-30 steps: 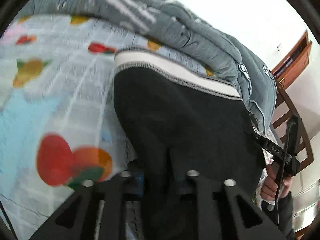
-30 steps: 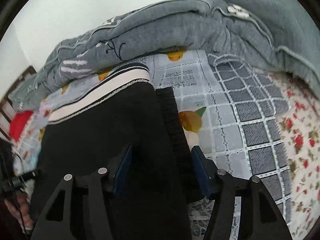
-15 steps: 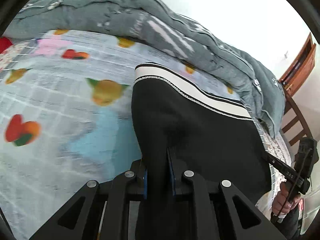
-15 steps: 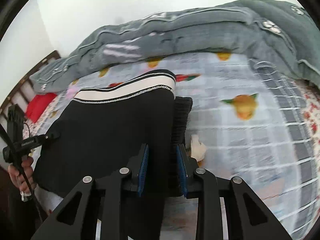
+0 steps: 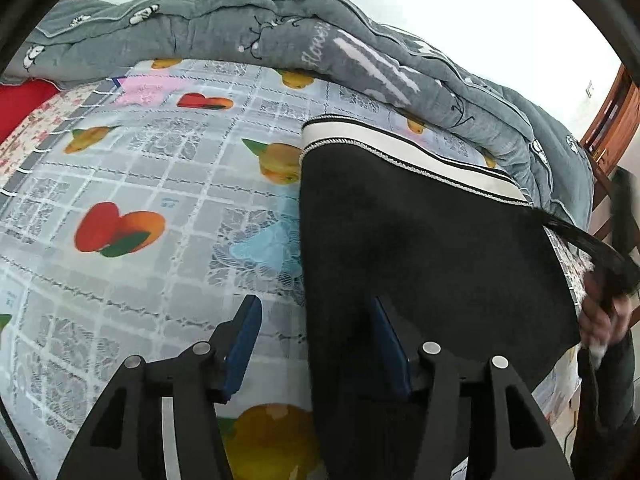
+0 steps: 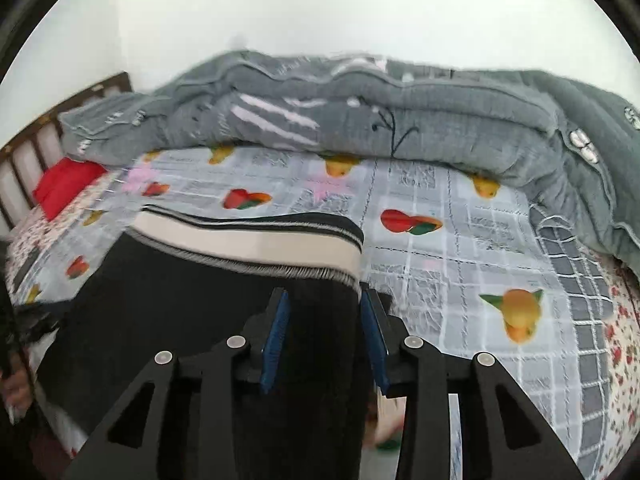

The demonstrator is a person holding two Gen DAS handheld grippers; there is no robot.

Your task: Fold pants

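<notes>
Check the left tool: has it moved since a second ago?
Yes. The left tool has pulled back from the grey quilt, and its jaws have just opened, with the pants' edge loose between them.

1. The bed [image 6: 460, 240] fills the room, spread with a pale grey grid sheet printed with fruit.
2. A rumpled grey quilt [image 6: 400, 120] lies heaped along the bed's far side, against the wall.
3. Behind the quilt stands a plain white wall [image 6: 320, 12], evenly lit.
4. A dark wooden slatted headboard [image 6: 36, 136] rises at one end of the bed, a red pillow [image 6: 64, 184] just beside it.
5. Brown wooden furniture [image 5: 612, 120] stands past the bed's other end.
</notes>
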